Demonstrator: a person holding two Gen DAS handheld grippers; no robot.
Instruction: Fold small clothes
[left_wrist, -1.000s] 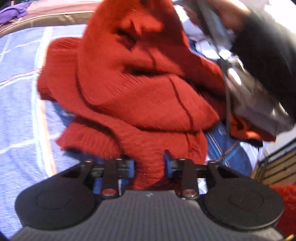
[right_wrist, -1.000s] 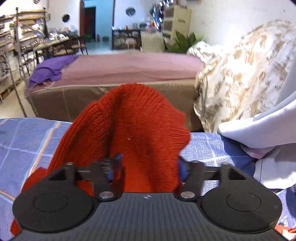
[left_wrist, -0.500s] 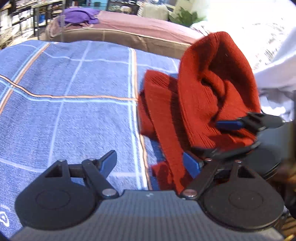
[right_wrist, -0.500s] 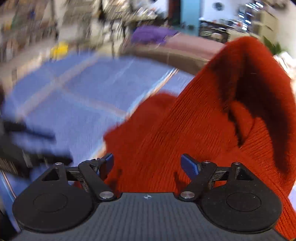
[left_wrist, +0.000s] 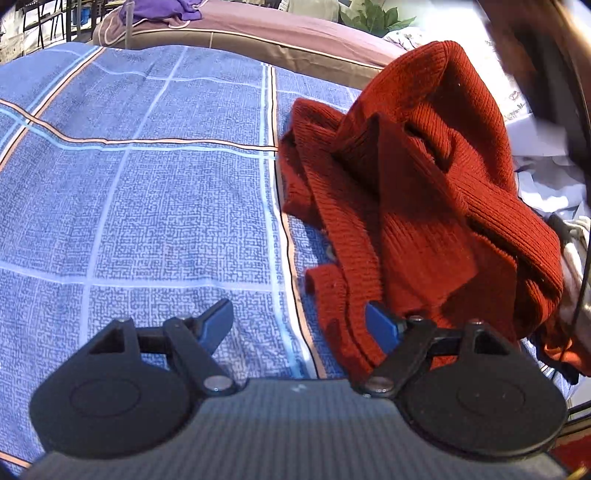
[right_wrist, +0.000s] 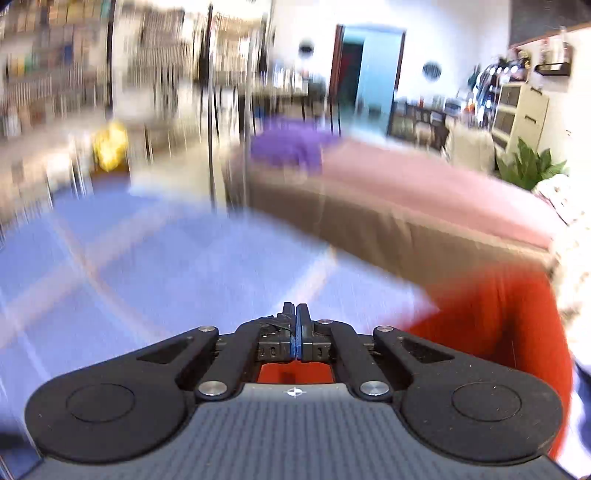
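blue checked bedspread (left_wrist: 147, 206) | purple cloth (left_wrist: 162, 11) | green plant (right_wrist: 528, 166)

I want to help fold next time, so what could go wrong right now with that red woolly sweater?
The red ribbed knit sweater lies bunched in a heap on the blue checked bedcover, so folding it like this may trap wrinkles. The left gripper is open with one blue finger against the knit; it might snag. The right gripper has just snapped shut, apparently empty.
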